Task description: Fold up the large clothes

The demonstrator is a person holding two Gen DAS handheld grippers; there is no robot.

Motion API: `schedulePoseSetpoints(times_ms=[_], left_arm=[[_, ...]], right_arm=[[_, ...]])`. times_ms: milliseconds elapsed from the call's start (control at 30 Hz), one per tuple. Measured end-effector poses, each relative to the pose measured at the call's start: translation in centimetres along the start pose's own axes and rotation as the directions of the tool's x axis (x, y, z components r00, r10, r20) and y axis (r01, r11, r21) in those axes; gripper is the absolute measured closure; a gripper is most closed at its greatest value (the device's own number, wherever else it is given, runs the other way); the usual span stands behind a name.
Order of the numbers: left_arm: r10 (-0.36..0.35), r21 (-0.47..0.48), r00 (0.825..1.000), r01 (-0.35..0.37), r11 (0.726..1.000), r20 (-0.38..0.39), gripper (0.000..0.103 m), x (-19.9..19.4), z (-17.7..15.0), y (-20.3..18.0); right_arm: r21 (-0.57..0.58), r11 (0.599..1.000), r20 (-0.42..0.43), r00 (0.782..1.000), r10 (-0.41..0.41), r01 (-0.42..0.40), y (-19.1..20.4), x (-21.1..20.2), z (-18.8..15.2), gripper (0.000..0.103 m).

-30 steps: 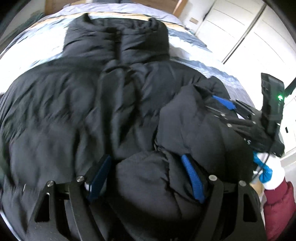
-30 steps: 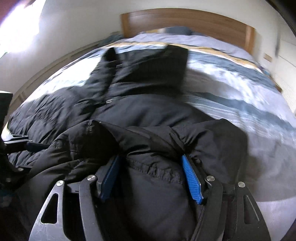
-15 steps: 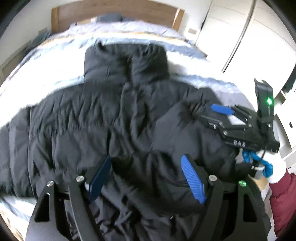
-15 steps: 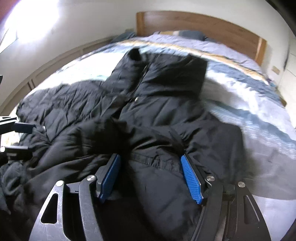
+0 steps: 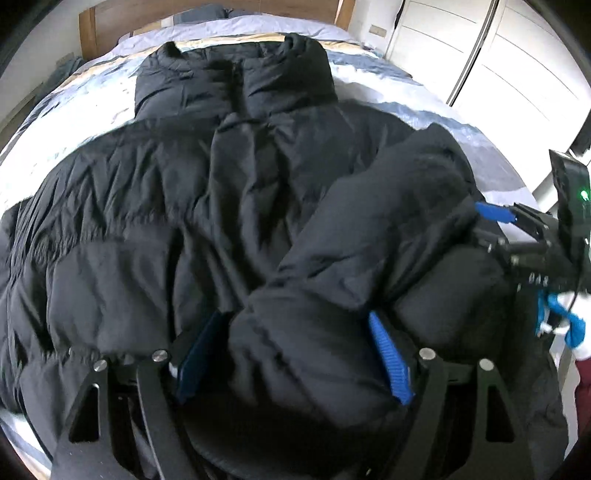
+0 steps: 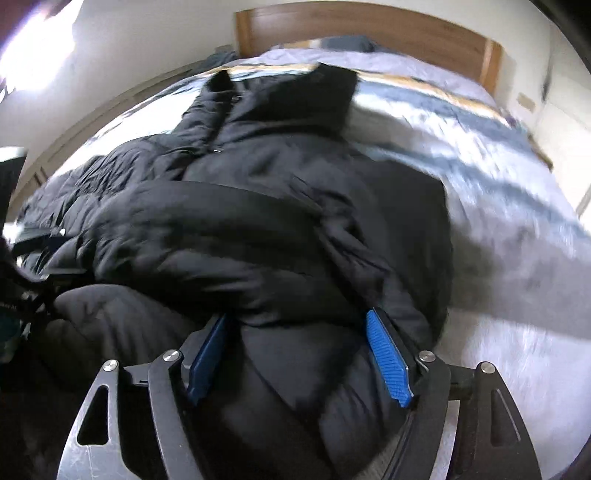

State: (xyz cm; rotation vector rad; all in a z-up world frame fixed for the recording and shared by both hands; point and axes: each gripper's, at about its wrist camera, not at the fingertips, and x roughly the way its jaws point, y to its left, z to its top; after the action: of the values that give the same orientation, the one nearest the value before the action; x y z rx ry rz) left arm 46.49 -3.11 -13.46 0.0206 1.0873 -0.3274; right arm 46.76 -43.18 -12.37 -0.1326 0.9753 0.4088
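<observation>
1. where the blue pads meet padding low in the left wrist view, the left gripper (image 5: 295, 354) is clamped on a thick bunch of the black puffer jacket (image 5: 155, 221).
2. low in the right wrist view, the right gripper (image 6: 295, 354) has just been opening a little, yet a fold of the jacket fills the gap and both pads press on it.
3. the jacket lies front up on the bed (image 6: 517, 280), collar (image 5: 236, 74) at the top of the frame near the headboard (image 6: 369, 33).
4. one sleeve (image 6: 207, 236) lies across the chest from right to left.
5. i judge the fold only started: that side is brought in, but the far side at left is spread flat and the bottom-to-collar fold is not yet done.
</observation>
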Motion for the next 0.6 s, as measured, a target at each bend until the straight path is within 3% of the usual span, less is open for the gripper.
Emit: schedulePoseSetpoints(times_ms=[167,400,600], left_arm=[[-0.015,-0.014,0.999,0.014,1.0,-0.042,0.024,-0.3,-2.0,-0.2],[-0.118,-0.035,0.989,0.115,0.993,-0.092,0.026,-2.4,-4.8,-3.2],[-0.056,-0.025,0.995,0.054,0.998,-0.082,0.026,-2.6,-5.6,-3.2]], right_arm=[[0.017,1.0,-0.005,1.0,-0.025,0.025,-0.6,-0.6,-1.4,0.03],[0.003,0.999,-0.008,0.999,-0.047,0.047,0.0,-1.0,-1.3,0.029],[0.004,0.998,-0.025,0.998,-0.063,0.064,0.2,-0.9,-1.9,0.027]])
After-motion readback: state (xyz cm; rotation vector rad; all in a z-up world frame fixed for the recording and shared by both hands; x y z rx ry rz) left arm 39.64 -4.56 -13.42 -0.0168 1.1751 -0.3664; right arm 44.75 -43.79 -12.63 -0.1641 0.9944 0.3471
